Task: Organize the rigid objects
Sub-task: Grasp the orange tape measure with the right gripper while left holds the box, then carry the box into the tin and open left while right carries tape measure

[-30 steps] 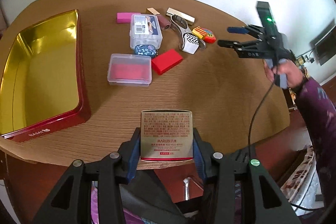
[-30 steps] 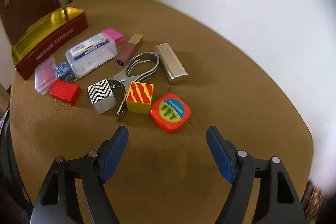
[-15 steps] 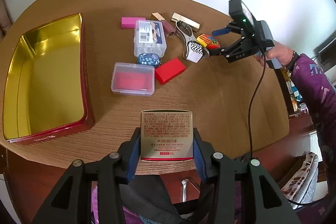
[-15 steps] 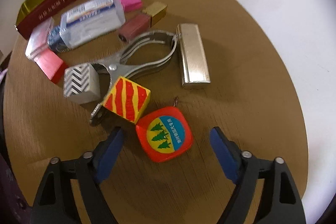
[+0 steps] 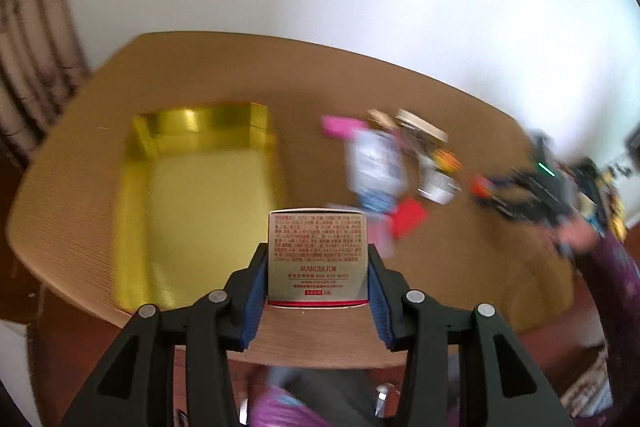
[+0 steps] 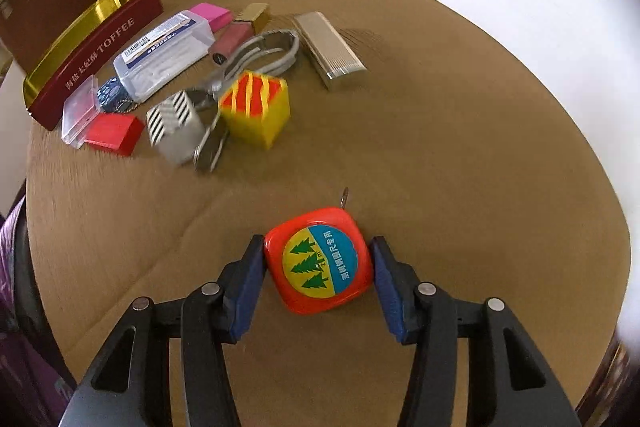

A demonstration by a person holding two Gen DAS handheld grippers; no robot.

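Note:
My left gripper (image 5: 317, 253) is shut on a gold carton with red print (image 5: 318, 235), held above the table's near edge. The open gold tin (image 5: 200, 123) lies just beyond and left of it. In the right wrist view my right gripper (image 6: 318, 257) points down at the table. Its jaws are closing on an orange square tape measure (image 6: 320, 259), and both blue pads (image 6: 250, 271) touch its sides. The left wrist view is blurred and shows that gripper (image 5: 504, 187) at the far right, held by a hand.
Left of the tape measure lie a yellow-and-red block (image 6: 256, 111), a striped grey block (image 6: 174, 125), a metal clamp (image 6: 260, 53), a silver case (image 6: 330, 47), a clear box (image 6: 164, 55), a red block (image 6: 114, 133) and the red-sided tin (image 6: 96, 43).
My left gripper lifted the carton and swung towards the gold tin. My right gripper came down over the tape measure and its jaws narrowed onto it.

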